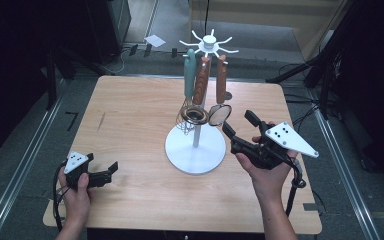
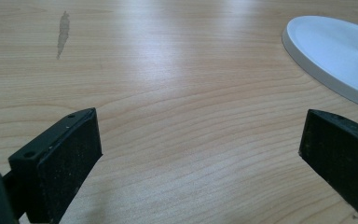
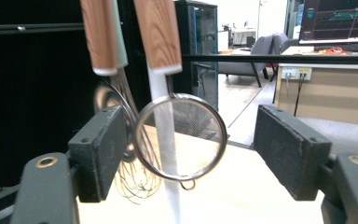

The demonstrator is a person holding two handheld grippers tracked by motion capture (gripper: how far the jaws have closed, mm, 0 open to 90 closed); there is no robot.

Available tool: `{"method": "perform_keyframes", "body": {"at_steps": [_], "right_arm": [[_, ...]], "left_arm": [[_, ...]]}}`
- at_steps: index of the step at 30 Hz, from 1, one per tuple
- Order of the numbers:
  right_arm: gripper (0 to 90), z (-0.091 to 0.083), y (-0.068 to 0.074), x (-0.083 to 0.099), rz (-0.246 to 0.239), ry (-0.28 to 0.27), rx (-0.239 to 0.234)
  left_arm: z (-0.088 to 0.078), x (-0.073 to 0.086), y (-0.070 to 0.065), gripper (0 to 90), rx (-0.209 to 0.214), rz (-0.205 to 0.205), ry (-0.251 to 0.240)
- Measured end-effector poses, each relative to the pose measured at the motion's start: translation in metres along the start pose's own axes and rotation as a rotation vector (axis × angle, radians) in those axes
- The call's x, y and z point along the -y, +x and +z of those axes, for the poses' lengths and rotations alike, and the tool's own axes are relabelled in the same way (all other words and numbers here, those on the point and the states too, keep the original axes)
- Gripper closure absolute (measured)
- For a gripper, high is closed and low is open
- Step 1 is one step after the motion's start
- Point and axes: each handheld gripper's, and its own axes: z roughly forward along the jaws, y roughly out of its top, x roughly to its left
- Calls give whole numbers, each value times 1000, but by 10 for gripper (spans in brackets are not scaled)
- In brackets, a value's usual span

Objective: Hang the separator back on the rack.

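Strainer point(image 3: 181, 137), round fine mesh, steel rim, wooden handle, hangs from white rack point(image 1: 196, 150) mid-table. My right gripper point(image 1: 239, 129) spread, strainer untouched between jaws. My left gripper point(image 1: 111, 170) spread over bare table point(image 2: 177, 93). Right gripper view reveals mesh; high view shows whole rack.

Table point(image 1: 130, 130): pale wood, fine grain lines, one grey smear ahead of the left gripper point(image 2: 200, 154), whose jaws were matt black. Rack point(image 1: 195, 148): white base, post and hook arms. Beyond the right gripper point(image 3: 186, 154), also black, with a grey plate bearing black dots: strainer point(image 3: 181, 136) of silvery wire mesh on a reddish-brown grained wooden handle; to its left, a whisk point(image 3: 130, 172) of brassy wire loops, similar brown handle with white end band. Third handle point(image 1: 189, 72): pale teal.
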Motion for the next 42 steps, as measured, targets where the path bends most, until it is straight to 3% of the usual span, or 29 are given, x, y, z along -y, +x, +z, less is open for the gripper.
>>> {"method": "perform_keyframes", "body": {"at_steps": [14,25,36,42], "right_arm": [[229,-6,-20,45,0,91,72],[237,-21,-44,85,20,150,165],[247,-34,-60,113,12,205,210],[263,-44,-71,130,33,250,245]], "left_arm": [[-1,0,0,0,4,9,-2],[0,0,0,0,9,12,2],[0,0,-1,0,8,18,3],[0,0,-1,0,12,15,4]]}}
